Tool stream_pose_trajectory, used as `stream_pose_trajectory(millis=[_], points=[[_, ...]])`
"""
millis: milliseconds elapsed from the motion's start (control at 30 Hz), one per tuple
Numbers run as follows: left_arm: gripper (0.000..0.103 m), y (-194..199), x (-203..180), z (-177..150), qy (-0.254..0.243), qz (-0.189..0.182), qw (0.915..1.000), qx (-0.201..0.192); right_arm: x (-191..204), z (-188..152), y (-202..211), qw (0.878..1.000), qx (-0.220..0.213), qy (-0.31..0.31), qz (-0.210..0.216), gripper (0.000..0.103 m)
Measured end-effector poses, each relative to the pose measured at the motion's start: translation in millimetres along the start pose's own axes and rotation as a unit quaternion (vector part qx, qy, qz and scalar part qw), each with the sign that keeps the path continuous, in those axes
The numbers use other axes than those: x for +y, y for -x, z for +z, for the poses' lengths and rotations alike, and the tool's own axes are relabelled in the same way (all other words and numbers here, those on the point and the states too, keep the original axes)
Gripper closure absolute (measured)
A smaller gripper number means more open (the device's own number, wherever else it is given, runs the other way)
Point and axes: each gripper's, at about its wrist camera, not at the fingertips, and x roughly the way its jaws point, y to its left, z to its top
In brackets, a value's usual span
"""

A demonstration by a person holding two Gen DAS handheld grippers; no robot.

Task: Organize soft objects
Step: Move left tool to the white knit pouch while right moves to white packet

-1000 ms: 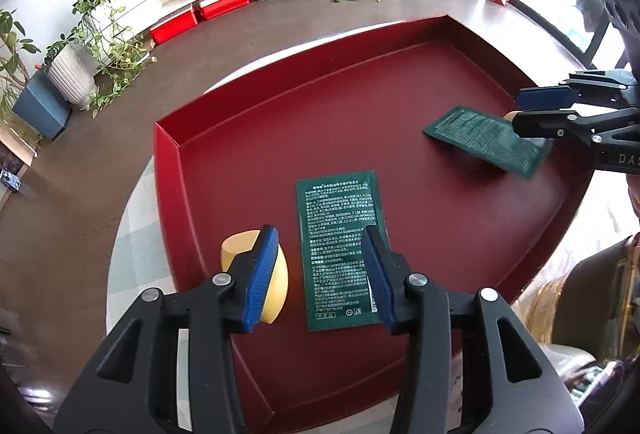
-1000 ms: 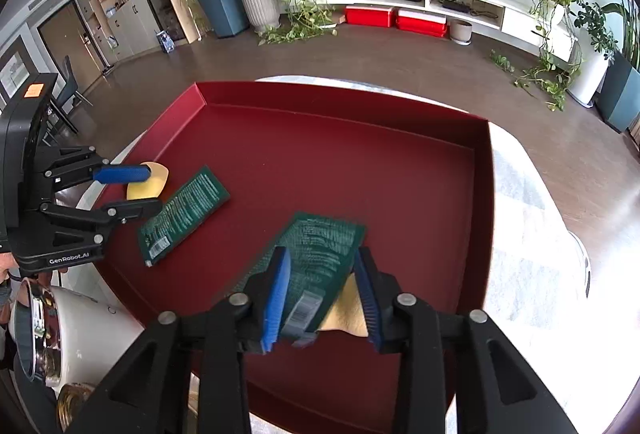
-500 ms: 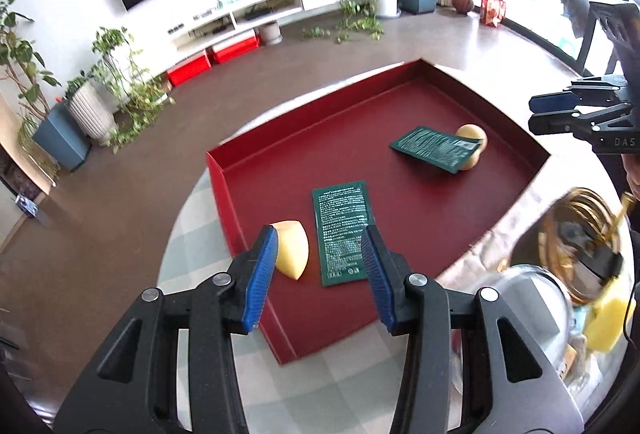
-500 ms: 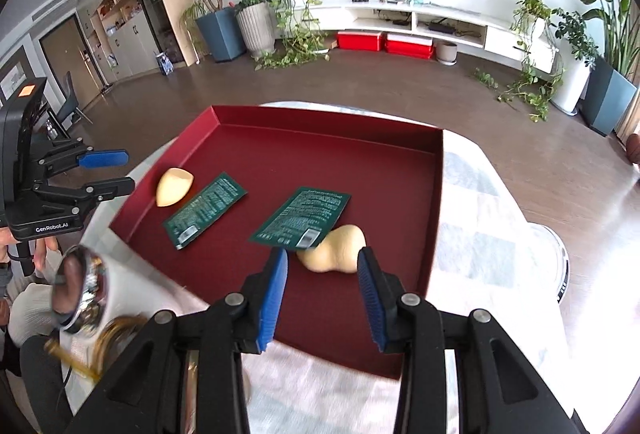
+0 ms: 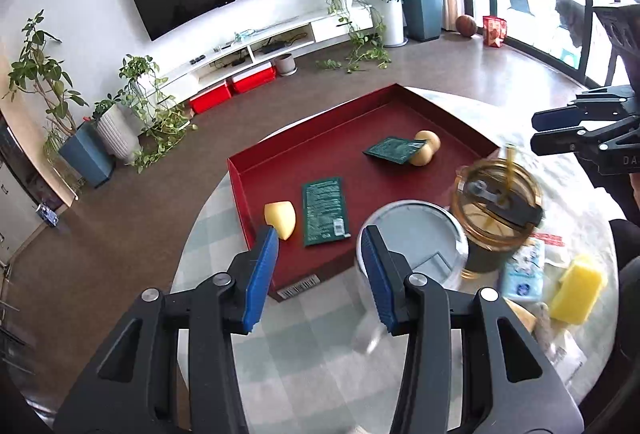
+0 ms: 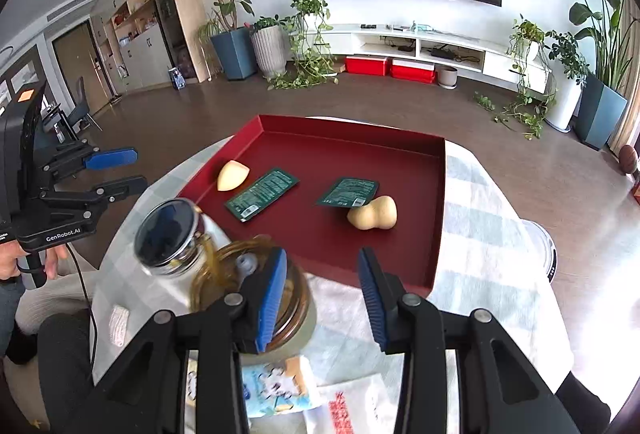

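Looking down from two hand-held grippers onto a round table [image 5: 304, 366] covered with a pale checked cloth. A shallow red tray [image 5: 256, 170] sits on its far half. Four soft items lie inside the tray. A yellow wedge-shaped sponge [image 5: 281, 218] rests near the tray's left wall, and a dark green sachet [image 5: 325, 210] lies flat just beside it. Farther right, a second green sachet [image 5: 394, 149] leans with one edge on a tan gourd-shaped sponge [image 5: 426, 153].

The left gripper [image 5: 320, 274] hangs above the table's near edge, its blue-padded jaws apart with nothing between them. The right gripper [image 6: 322, 292] also hangs over the near side of the table, jaws apart and empty. Neither touches the tray or anything in it.

Between the grippers and the tray stand a clear jar with a round metal lid [image 6: 166, 234] and an amber lidded tumbler [image 5: 496, 210], both blurred. Near the table's front edge lie a yellow block sponge [image 5: 578, 294] and a light blue packet [image 5: 522, 274], possibly tissues, though the print is too smeared to read. A hand [image 6: 56, 258] grips the left gripper's handle at the left of the right wrist view.
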Motion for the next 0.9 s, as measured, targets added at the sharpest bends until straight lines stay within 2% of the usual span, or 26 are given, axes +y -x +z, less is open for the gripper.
stream_pose_trajectory(millis=[133,200,433,567,633,733,900], points=[[0.061,27,-6,-20,0.012,-0.011,0.9999,-0.001,18,-23,24,1.0,-0.01,0.002,0.006,0.061],[0.057,38,-7,-34,0.027,-0.014,0.9995,0.005,25,-37,36,1.0,-0.016,-0.005,0.012,0.057],[0.057,60,-20,-109,0.079,0.007,0.9958,0.045,56,-95,64,0.999,-0.027,-0.027,0.013,0.057],[0.057,66,-24,-151,0.125,0.019,0.9893,0.073,71,-135,73,0.999,-0.014,-0.047,0.005,0.057],[0.057,64,-31,-167,0.13,0.025,0.9875,0.085,78,-155,73,0.998,-0.002,-0.065,0.011,0.057],[0.057,57,-35,-181,0.14,0.033,0.9843,0.102,92,-178,72,0.996,0.011,-0.087,0.011,0.055],[0.057,52,-37,-185,0.156,0.064,0.9803,0.103,115,-203,58,0.994,0.033,-0.105,-0.014,0.041]])
